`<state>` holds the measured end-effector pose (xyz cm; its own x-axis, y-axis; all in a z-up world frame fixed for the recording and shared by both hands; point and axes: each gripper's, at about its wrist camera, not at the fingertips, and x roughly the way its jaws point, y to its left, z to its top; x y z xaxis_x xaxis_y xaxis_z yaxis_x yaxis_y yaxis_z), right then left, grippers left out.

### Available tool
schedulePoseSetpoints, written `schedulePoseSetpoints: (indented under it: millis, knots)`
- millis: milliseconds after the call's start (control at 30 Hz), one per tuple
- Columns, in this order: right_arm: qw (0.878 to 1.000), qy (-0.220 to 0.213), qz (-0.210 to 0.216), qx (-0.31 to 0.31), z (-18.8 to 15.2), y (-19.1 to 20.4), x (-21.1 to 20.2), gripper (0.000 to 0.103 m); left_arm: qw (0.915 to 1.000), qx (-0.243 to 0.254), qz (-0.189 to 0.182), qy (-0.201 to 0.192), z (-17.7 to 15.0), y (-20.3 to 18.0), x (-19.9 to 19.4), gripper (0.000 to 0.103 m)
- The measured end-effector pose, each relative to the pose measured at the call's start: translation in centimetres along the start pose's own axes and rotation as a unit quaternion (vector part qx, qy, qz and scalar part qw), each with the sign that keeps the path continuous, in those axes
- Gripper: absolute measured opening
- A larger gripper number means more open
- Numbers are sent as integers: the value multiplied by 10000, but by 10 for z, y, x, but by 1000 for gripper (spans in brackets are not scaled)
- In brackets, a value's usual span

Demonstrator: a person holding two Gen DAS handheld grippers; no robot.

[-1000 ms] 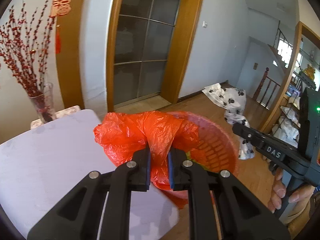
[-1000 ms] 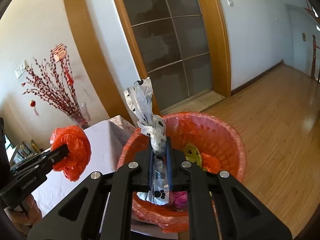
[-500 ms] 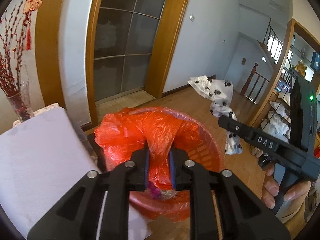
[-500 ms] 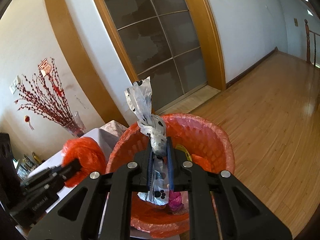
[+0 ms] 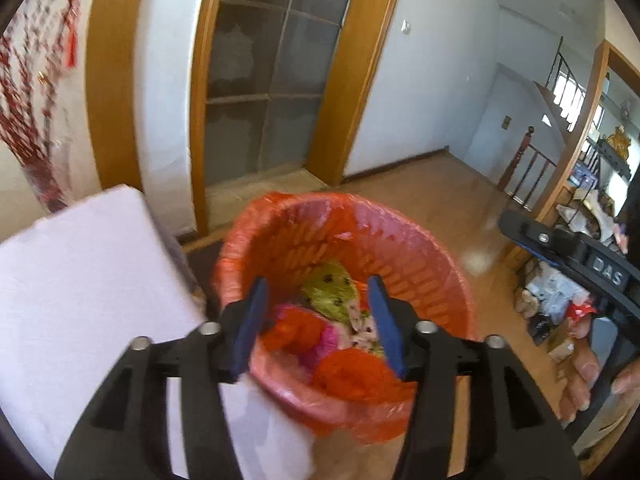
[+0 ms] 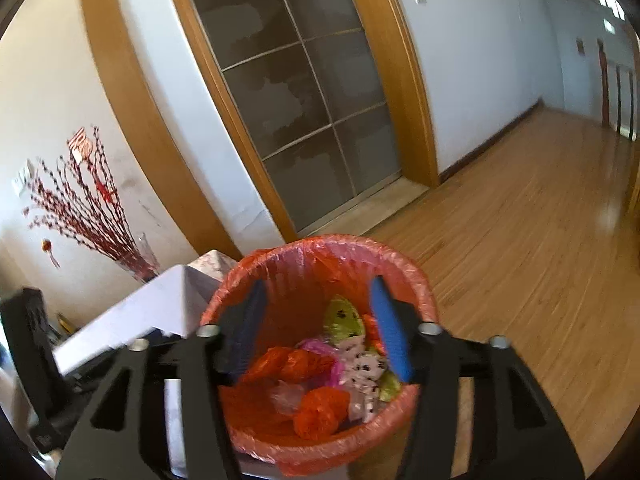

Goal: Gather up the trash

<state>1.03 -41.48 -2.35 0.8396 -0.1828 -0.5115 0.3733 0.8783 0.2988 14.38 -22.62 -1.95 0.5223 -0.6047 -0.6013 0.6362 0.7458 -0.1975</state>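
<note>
A red mesh bin [image 5: 360, 205] [image 6: 360, 242] lined with an orange-red bag stands on the wooden floor beside a white table. My left gripper [image 5: 318, 292] hangs over its mouth, jaws opening, nothing between the blue pads. A crumpled orange bag [image 5: 352, 372] [image 6: 320, 408] lies inside, on top of other trash. My right gripper [image 6: 319, 292] is also above the bin, jaws opening and empty. Below it lies a white paw-print bag [image 6: 364, 372] [image 5: 364, 328], among pink and green wrappers.
The white table [image 5: 80, 280] [image 6: 132, 312] touches the bin's left side. A glass vase of red branches [image 6: 80, 216] stands at the table's back. A sliding glass door [image 5: 260, 80] is behind. A person's hand [image 5: 588, 380] and cluttered shelves sit at the right.
Both grippers were shut, the left on the orange bag and the right on the paw-print bag. Both have opened, and the two bags have dropped into the bin.
</note>
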Motion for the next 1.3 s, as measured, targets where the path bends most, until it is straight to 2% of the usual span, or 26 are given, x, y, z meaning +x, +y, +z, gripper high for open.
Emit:
schedulePoseSetpoints:
  millis: [133,200,300,467,533,700,833,1000,1300]
  knots:
    - [9990,-302,-81,-314,-13,18,-26,85,9977,182,409,-511,-12,4,-45,83]
    - [9981,-419,-83,-448,-22,27,-38,94,9952,239,633,-705,-18,6,-67,90]
    - [9966,-504,-126,-638,-35,42,-52,99,9896,275,1046,-943,-33,15,-98,98]
    - [9935,-582,-337,-923,-64,65,-70,101,9762,74,1783,-1231,-60,33,-143,99]
    - [9918,-606,-436,-1042,-76,74,-76,101,9678,-39,2163,-1283,-70,44,-158,99]
    - [9884,-636,-662,-1210,-103,88,-85,101,9549,-308,2627,-1348,-90,62,-183,99]
    - [9897,-481,-638,-1192,-118,92,-86,101,9487,-399,2823,-1368,-103,65,-192,99]
    - [9916,-272,-581,-1127,-128,95,-86,101,9453,-494,2946,-1313,-121,67,-202,99]
    - [9877,-388,-745,-1321,-138,104,-91,101,9435,-635,3015,-1219,-138,68,-204,99]
